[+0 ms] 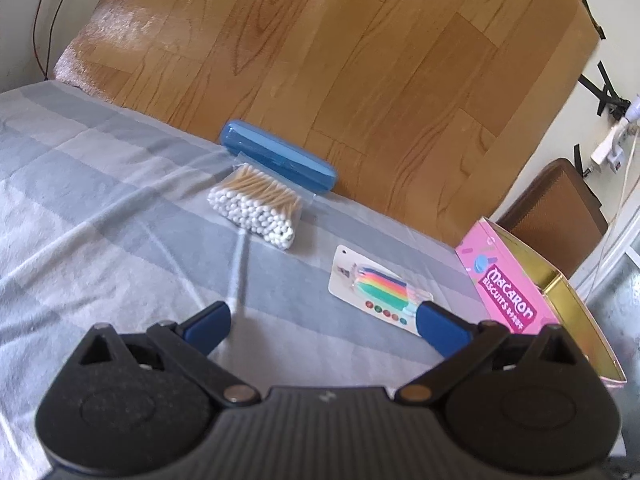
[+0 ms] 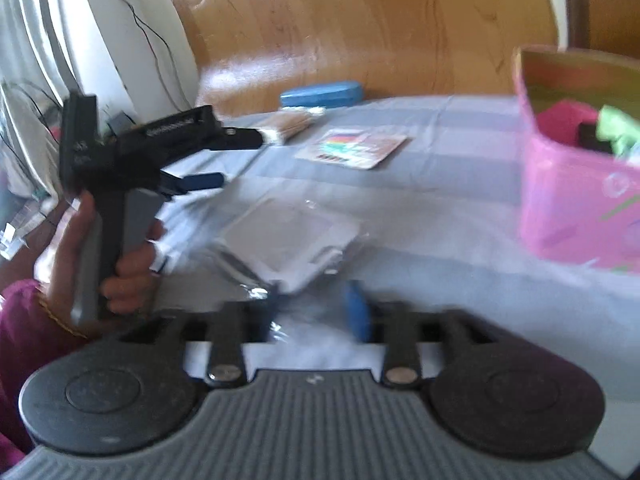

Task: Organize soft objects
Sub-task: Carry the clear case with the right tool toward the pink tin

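1. left gripper [image 1: 324, 316]: jaws wide apart, holding nothing, above the striped cloth [image 1: 100, 208]; cotton swabs [image 1: 256, 208] lie ahead toward the far edge.
2. right gripper [image 2: 316, 308]: jaws narrowed on a clear-wrapped white pad packet [image 2: 296, 240]; blur hides grip firmness.
3. pink box [image 2: 576, 200] sits right of the packet, near the right edge; right gripper is nearer.

wood floor [image 1: 320, 40], wall cables [image 1: 44, 20], brown chair [image 1: 560, 200]
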`<state>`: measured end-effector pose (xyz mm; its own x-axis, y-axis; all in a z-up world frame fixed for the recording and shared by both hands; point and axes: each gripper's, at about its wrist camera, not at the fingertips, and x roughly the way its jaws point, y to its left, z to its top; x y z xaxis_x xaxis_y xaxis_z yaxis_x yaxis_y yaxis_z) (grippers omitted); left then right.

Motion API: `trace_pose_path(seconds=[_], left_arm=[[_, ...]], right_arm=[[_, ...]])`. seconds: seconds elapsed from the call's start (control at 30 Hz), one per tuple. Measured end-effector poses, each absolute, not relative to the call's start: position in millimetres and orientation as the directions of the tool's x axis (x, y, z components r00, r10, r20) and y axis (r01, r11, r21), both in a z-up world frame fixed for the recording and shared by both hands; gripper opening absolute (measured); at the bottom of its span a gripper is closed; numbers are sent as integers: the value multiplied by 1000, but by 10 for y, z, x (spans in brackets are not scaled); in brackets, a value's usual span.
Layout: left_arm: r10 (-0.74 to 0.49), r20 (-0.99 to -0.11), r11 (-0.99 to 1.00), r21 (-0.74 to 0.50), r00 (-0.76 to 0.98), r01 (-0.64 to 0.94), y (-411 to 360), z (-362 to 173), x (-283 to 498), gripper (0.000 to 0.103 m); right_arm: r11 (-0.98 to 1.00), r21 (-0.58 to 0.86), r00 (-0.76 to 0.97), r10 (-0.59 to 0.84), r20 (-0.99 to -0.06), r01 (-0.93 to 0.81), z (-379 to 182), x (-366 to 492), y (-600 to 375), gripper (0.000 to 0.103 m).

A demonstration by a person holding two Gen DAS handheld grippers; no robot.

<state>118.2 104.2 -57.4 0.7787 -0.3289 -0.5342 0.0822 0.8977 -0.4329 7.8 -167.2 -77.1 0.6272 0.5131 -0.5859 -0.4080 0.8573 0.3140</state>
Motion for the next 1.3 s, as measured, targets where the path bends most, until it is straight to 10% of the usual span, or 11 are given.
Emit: trace_pose_path(seconds=[0.2,0.63,0.8,1.3], left_arm=[[-333,-536,901,-425,776,93,1022,-574,1181,102],[-337,-535,902,-419,775,103,1003,-580,1182,102],[-336,-537,905,-413,774,106,994,-581,1191,102],[-314,-537,902,-425,783,71,1060,-612,1192,102]], right_arm=[[878,160,683,456,-571,-452,-720,60,-1656,93],[777,51,579,509,-637,-627,-894,482,-1079,103],[772,47,588,521,-618,-634,-829,349,-1080,71],[871,82,682,434,-589,-484,-827,-157,-1485,59]])
